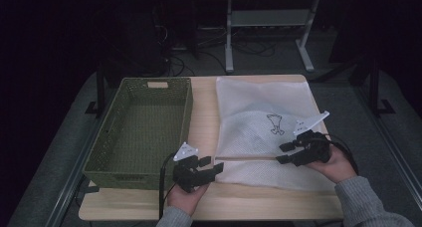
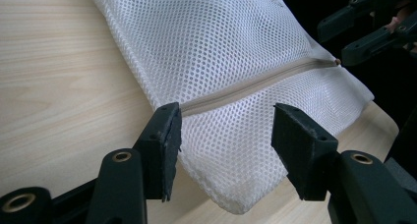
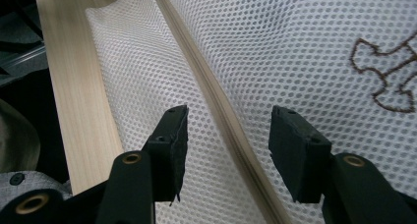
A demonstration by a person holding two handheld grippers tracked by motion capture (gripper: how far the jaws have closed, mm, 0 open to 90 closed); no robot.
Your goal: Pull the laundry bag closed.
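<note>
While both jaws stood apart and held nothing, the left hand-held gripper (image 1: 211, 166) straddled the near-left zipper end of the white mesh bag (image 1: 266, 115), and the right hand-held gripper (image 1: 284, 153) straddled the zipper (image 2: 255, 84) further right. The bag lay flat on the table (image 1: 204, 112), right of the green basket (image 1: 142, 127). Risk noted: a bite on thin mesh alone could slip or bunch the fabric.

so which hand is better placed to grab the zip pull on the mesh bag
Probably right. Its tongs hover open at the right-hand end of the zipper, where a small pull seems to sit. The left tongs are open over the other end of the mesh bag.
</note>
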